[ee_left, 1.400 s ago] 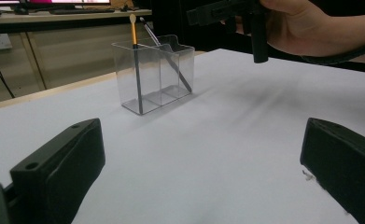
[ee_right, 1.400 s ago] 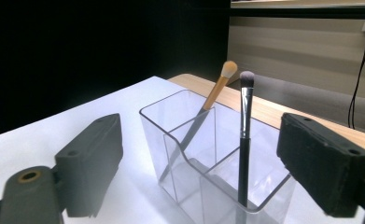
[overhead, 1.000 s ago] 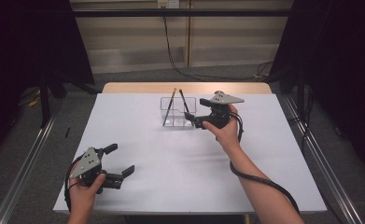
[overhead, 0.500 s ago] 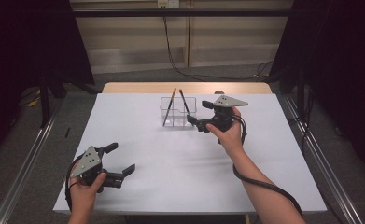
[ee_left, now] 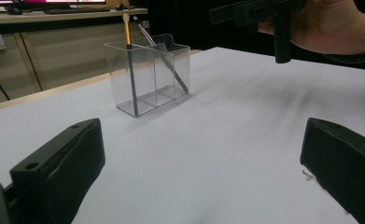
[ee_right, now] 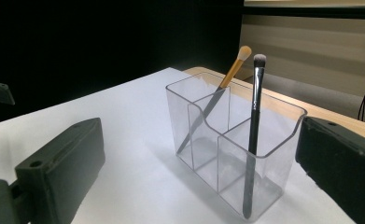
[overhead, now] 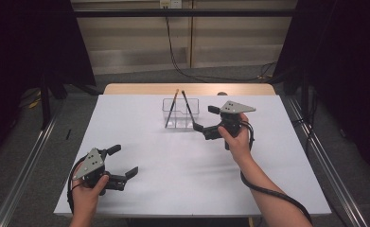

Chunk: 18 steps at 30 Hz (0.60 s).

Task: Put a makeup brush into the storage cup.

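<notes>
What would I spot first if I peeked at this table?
A clear box at the far middle of the white table, with a gold-handled brush and a black brush standing inside. The right gripper sits open just beside the box; the left gripper waits open near the front.

No readable text, labels or nos. anywhere.

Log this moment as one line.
right gripper: open, empty, jaws just opening | left gripper: open, empty | both brushes in organizer

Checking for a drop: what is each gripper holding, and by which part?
Nothing. The left gripper and right gripper are both open and empty.
</notes>
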Each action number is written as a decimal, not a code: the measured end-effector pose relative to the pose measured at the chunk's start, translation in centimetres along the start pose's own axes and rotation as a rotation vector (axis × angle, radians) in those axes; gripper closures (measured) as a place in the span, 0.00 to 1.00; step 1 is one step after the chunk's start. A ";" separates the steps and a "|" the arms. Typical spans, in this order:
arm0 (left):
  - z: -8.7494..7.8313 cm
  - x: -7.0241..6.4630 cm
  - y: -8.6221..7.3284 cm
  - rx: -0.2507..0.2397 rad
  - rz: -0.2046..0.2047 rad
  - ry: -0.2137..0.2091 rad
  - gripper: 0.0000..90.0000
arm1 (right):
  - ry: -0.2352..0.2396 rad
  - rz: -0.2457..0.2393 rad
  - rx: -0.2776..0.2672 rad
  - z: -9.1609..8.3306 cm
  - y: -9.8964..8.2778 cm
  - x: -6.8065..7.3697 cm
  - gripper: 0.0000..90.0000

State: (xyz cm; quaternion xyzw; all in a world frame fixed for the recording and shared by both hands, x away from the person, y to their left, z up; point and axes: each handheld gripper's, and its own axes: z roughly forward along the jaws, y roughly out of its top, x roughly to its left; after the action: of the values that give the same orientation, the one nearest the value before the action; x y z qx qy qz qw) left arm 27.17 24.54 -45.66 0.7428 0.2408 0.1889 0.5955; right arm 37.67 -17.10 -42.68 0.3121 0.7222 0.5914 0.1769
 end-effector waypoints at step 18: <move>-0.1 0.0 0.1 0.001 0.008 0.003 0.00 | 0.004 -0.023 0.004 -1.7 -0.5 0.2 0.01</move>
State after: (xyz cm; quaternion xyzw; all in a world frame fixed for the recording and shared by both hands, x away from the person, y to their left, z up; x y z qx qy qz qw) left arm 27.12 24.56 -45.55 0.7439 0.2388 0.1920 0.5939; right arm 36.34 -18.33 -42.70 0.3029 0.7272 0.5886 0.1816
